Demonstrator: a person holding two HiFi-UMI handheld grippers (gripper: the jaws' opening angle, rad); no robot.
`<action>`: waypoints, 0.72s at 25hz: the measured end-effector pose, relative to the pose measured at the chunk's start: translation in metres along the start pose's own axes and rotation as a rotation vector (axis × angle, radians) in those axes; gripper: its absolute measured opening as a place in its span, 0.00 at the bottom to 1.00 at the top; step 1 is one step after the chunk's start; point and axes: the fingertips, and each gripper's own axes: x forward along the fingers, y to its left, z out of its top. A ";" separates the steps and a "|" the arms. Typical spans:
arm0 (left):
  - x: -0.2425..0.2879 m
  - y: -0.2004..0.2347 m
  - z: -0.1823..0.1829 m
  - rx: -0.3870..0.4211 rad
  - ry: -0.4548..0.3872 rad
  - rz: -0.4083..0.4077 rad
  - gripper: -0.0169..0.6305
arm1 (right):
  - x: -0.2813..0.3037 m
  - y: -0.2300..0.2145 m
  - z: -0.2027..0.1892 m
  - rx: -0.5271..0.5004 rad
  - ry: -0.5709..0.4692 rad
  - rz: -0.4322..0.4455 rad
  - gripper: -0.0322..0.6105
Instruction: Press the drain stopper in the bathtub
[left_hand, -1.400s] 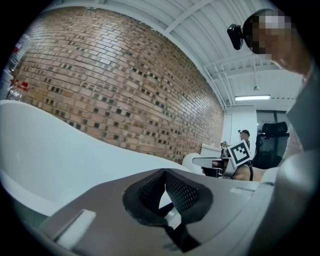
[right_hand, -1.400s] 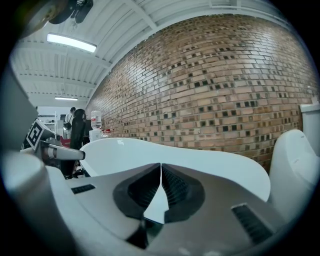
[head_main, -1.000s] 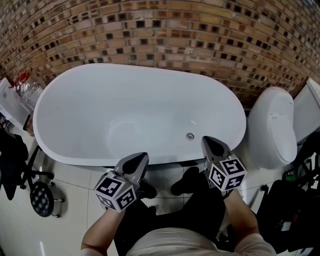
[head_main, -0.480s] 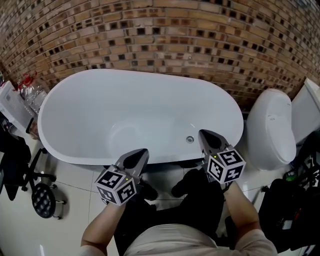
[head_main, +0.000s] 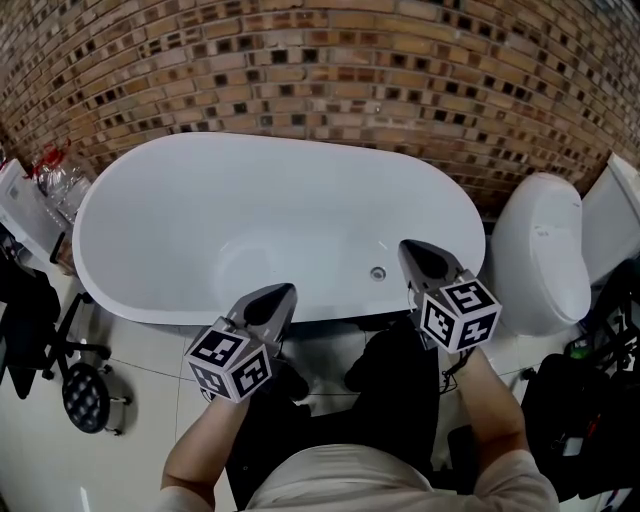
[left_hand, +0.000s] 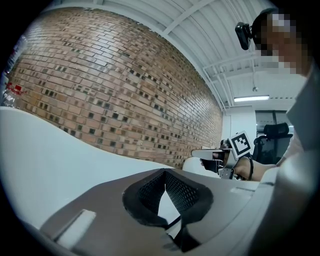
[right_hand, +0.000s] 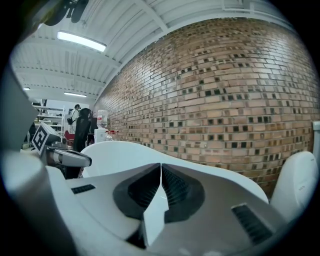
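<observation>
While we are standing at the near side of the white bathtub (head_main: 130, 190), we are holding the left gripper (head_main: 274, 298) and the right gripper (head_main: 416, 254) out in front of us, both pointing toward the brick wall (head_main: 320, 60) behind the tub. The left gripper is hovering over the tub's near rim, left of centre, and its jaws are sitting pressed together. Its pads (left_hand: 182, 192) are meeting at the tips, with only a narrow wedge of white tub showing behind them and nothing held between. The right gripper is hanging above the near rim toward the tub's right end. Its jaws are likewise sitting together, with a hairline seam between the pads (right_hand: 175, 187), and are gripping nothing. The drain stopper (head_main: 378, 272) is lying low in the basin near the right end, just left of the right gripper's tip in the head view, and neither gripper is touching it. A white toilet (head_main: 545, 250) is standing just beside the tub's right end, and our dark shoes (head_main: 372, 368) are resting on the pale tiled floor (head_main: 150, 360).
</observation>
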 end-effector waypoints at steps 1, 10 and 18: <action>0.000 -0.001 0.001 0.003 0.000 -0.001 0.04 | 0.000 0.000 0.002 -0.003 -0.001 0.001 0.08; 0.002 -0.008 0.018 0.031 -0.009 -0.014 0.04 | -0.002 0.000 0.015 -0.028 -0.009 0.000 0.08; 0.009 -0.014 0.037 0.074 -0.016 -0.031 0.04 | 0.002 -0.002 0.038 -0.059 -0.027 0.003 0.08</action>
